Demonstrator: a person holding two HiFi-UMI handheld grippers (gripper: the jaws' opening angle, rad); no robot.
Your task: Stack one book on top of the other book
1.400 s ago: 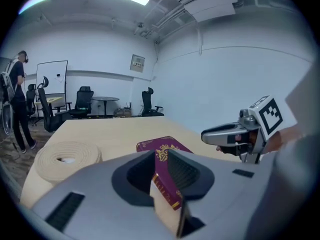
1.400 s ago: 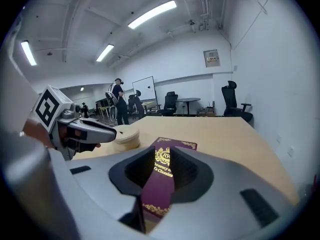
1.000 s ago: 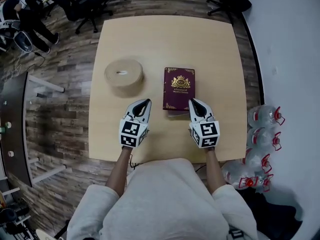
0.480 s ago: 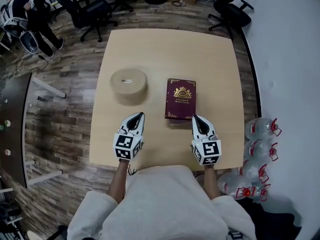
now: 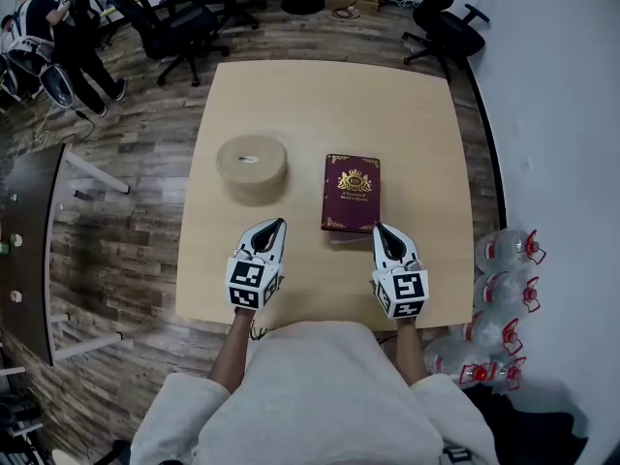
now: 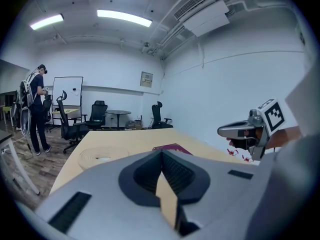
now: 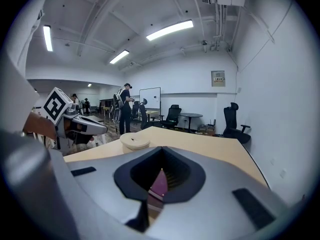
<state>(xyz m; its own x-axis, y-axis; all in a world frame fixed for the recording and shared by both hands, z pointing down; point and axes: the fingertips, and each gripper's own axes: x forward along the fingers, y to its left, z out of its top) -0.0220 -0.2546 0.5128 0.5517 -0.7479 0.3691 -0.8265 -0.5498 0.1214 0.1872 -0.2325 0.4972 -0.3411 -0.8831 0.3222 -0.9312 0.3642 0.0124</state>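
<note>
A maroon book [image 5: 351,194] with a gold crest lies flat at the middle of the light wood table [image 5: 417,124]. A thin pale edge [image 5: 339,235] of something shows under its near end; I cannot tell what it is. My left gripper [image 5: 274,227] is shut and empty, just left of the book's near corner. My right gripper [image 5: 384,231] is shut and empty too, just right of the near end. The left gripper view shows the book [image 6: 172,148] ahead and the right gripper [image 6: 240,130] beside it. In the right gripper view the book [image 7: 159,183] shows through the notch between the jaws.
A beige round roll [image 5: 252,168] sits left of the book. Water bottles [image 5: 509,260] lie on the floor right of the table. Office chairs [image 5: 174,22] stand beyond the far edge, and a person [image 5: 39,27] stands at the far left.
Both grippers have drawn back a little from the book toward my body and risen slightly. The book and the roll have not moved.
</note>
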